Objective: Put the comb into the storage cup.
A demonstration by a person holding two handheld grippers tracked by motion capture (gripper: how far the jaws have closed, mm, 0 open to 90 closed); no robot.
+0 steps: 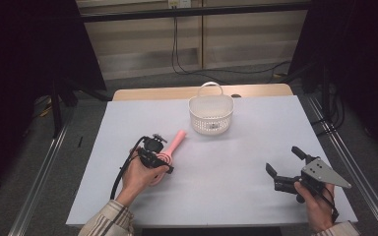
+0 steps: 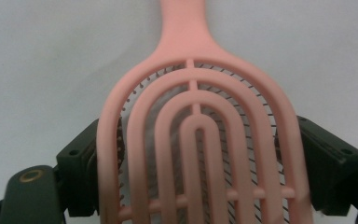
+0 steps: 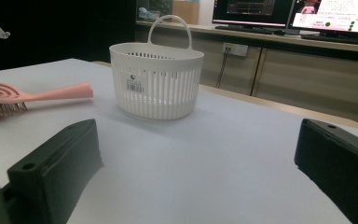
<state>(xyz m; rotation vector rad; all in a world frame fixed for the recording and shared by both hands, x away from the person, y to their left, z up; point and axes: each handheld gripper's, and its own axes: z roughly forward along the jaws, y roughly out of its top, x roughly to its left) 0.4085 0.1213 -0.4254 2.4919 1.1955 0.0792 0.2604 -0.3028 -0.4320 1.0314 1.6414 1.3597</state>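
Left fingers (image 2: 81, 172) seemingly gripping pink brush (image 2: 198, 140), basket (image 1: 210, 114) well apart

Pink brush (image 2: 200, 140) head's lower end cut off by left gripper view's bottom edge

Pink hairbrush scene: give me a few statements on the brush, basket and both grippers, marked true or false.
1. The left gripper has its jaws on either side of the head of the pink hairbrush. True.
2. The hairbrush lies inside the white basket. False: it lies on the table, its handle pointing toward the basket, apart from it.
3. The right gripper holds the basket by its handle. False: its jaws stand wide apart with nothing between them, well short of the basket.
4. The basket stands upright with its handle raised. True.
5. The brush lies bristles up. False: in the right gripper view the bristles point down at the table.
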